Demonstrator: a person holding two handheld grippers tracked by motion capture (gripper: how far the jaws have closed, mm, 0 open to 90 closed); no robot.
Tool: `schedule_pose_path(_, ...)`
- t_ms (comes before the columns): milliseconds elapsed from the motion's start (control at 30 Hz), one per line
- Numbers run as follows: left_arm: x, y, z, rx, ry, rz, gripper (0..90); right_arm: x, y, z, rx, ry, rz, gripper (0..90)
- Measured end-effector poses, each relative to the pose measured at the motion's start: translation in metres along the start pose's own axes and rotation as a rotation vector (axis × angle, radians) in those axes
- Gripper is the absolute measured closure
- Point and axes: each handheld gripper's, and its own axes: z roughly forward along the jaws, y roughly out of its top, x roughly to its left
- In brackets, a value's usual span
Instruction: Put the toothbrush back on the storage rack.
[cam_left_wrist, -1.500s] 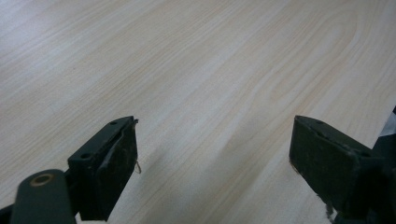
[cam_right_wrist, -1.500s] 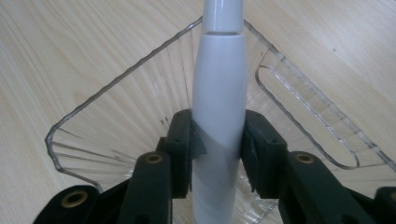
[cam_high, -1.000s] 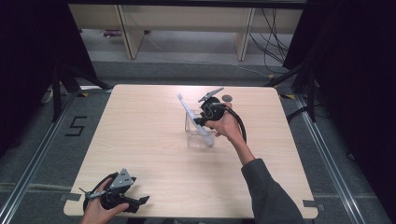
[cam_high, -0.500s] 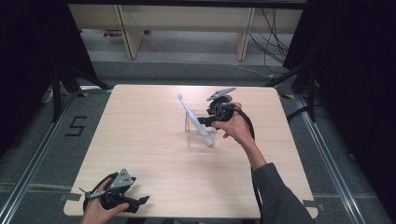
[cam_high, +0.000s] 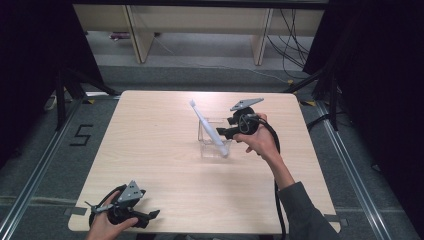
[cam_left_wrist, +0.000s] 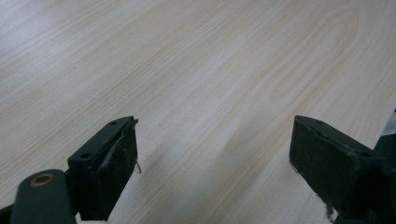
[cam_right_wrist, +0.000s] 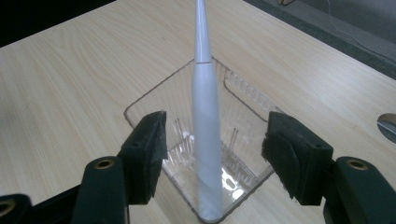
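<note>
Item: toothbrush (cam_high: 209, 128), white, one piece. It stands in a clear square plastic container (cam_high: 204, 134) just right of the middle of the table (cam_high: 150, 150). Long axis tilted: in the high view the head points toward 11 o'clock and the handle end rests at the container's near right corner, toward 5 o'clock. In the right gripper view the toothbrush (cam_right_wrist: 205, 121) rises almost straight to 12 o'clock from the container (cam_right_wrist: 154, 98).

Right gripper (cam_high: 224, 133): held in the person's right hand (cam_high: 257, 140) at 3 o'clock of the container, pointing toward 9 o'clock, forearm entering from 5 o'clock. Its jaws have just been opening and stand apart, one on each side of the handle, not touching it.

Left gripper (cam_high: 150, 216): held in the left hand (cam_high: 107, 225) at the table's near left edge, pointing toward 3 o'clock, low over the wood. Jaws wide apart, bare table between them.
</note>
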Motion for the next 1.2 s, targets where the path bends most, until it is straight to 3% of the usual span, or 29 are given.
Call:
schedule_pose_path(300, 0.001, 0.0, -0.001, 0.01, 0.001, 0.011, 14.9, 0.001, -0.007, -0.015, -0.042, 0.009, -0.005, 37.2)
schedule_pose_path(500, 0.0, 0.001, -0.001, 0.007, 0.0, 0.015, 15.0, -0.001, -0.015, -0.023, -0.071, 0.008, 0.018, 36.1)
schedule_pose_path(567, 0.0, 0.001, -0.002, 0.005, -0.002, 0.017, 15.0, -0.004, -0.016, -0.027, -0.104, -0.002, 0.009, 36.0)
schedule_pose_path(767, -0.001, 0.001, -0.002, 0.004, -0.002, 0.02, 14.9, -0.007, -0.018, -0.034, -0.101, -0.003, 0.026, 35.4)
schedule_pose_path(1000, 0.0, 0.001, -0.001, -0.004, -0.004, 0.019, 14.9, -0.01, -0.022, -0.037, -0.093, -0.017, 0.014, 34.7)
schedule_pose_path(1033, -0.001, 0.001, -0.002, -0.002, -0.003, 0.019, 14.9, -0.008, -0.023, -0.036, -0.101, -0.019, 0.035, 34.5)
schedule_pose_path(1200, -0.001, 0.002, -0.002, -0.001, -0.008, 0.021, 15.0, -0.01, -0.026, -0.038, -0.09, -0.022, 0.021, 34.1)
